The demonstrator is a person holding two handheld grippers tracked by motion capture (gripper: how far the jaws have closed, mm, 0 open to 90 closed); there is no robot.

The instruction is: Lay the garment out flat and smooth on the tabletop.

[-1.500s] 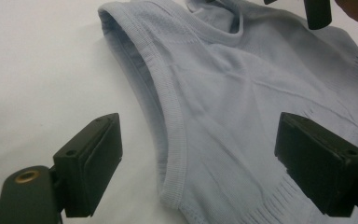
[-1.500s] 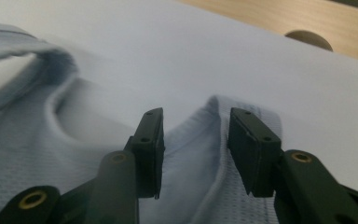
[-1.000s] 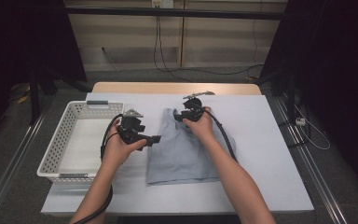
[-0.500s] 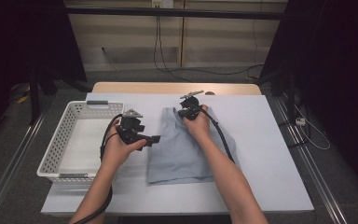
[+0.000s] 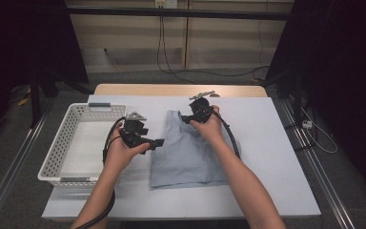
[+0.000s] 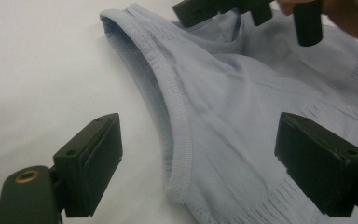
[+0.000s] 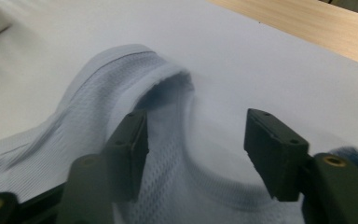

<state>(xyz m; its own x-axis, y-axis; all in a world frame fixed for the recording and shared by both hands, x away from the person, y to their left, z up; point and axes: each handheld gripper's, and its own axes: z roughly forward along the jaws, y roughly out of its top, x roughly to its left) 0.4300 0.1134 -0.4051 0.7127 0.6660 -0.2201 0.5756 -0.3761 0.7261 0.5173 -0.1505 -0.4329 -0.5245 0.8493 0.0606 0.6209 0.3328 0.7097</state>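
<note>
My right gripper (image 5: 187, 118) has just been opening its jaws, now apart over the neckline of the pale blue top (image 5: 190, 152), pads off the cloth. My left gripper (image 5: 158, 142) hangs wide apart at the top's left edge, gripping nothing. The top lies flat at frame centre on the white table cover (image 5: 276, 157), long axis running up the frame, straps toward the far edge. The white basket (image 5: 59, 157) at left looks bare inside.
</note>
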